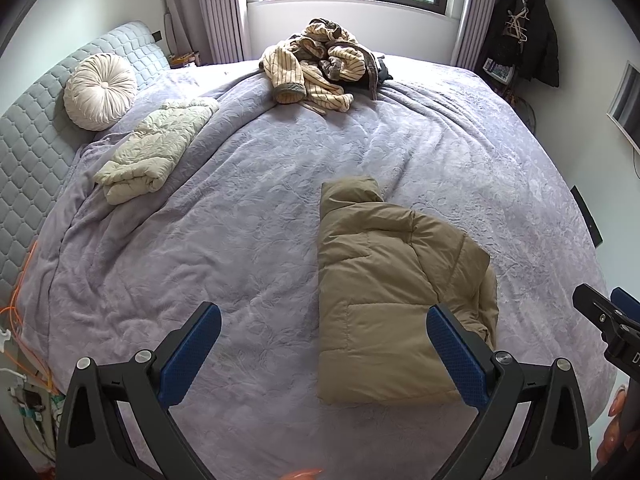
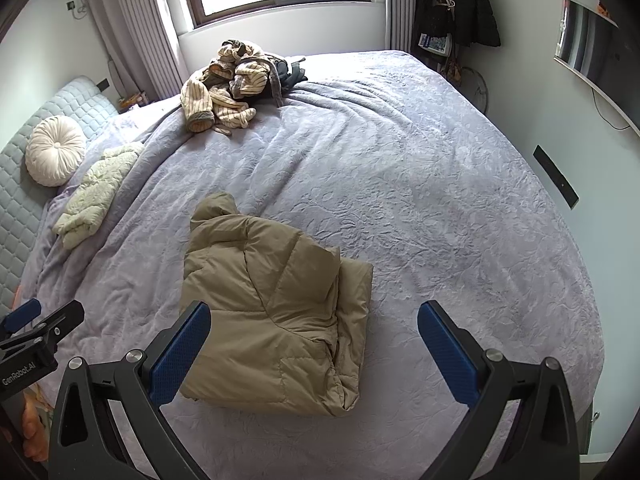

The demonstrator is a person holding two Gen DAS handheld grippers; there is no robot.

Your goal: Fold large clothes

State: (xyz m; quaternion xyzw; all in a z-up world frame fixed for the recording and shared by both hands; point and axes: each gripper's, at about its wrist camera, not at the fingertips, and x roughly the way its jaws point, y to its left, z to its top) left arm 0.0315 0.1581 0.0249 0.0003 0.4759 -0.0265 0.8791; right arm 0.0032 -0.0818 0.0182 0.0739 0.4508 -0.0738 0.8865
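A tan puffer jacket (image 1: 384, 292) (image 2: 268, 308) lies folded into a long block on the lilac bedspread (image 1: 248, 208) (image 2: 440, 208), hood end pointing away from me. My left gripper (image 1: 322, 354) hovers open above the bed, its right finger over the jacket's near right corner, nothing held. My right gripper (image 2: 314, 350) is open too, above the jacket's near end, its left finger over the near left part. The right gripper's tip (image 1: 600, 316) shows at the left wrist view's right edge, and the left gripper's tip (image 2: 36, 328) at the right wrist view's left edge.
A cream quilted garment (image 1: 156, 148) (image 2: 96, 192) lies folded near the round pillow (image 1: 100, 90) (image 2: 54, 150) and grey headboard (image 1: 32, 152). A heap of striped and dark clothes (image 1: 320, 68) (image 2: 236, 80) sits at the far side under the window. Cables (image 1: 24, 360) hang at left.
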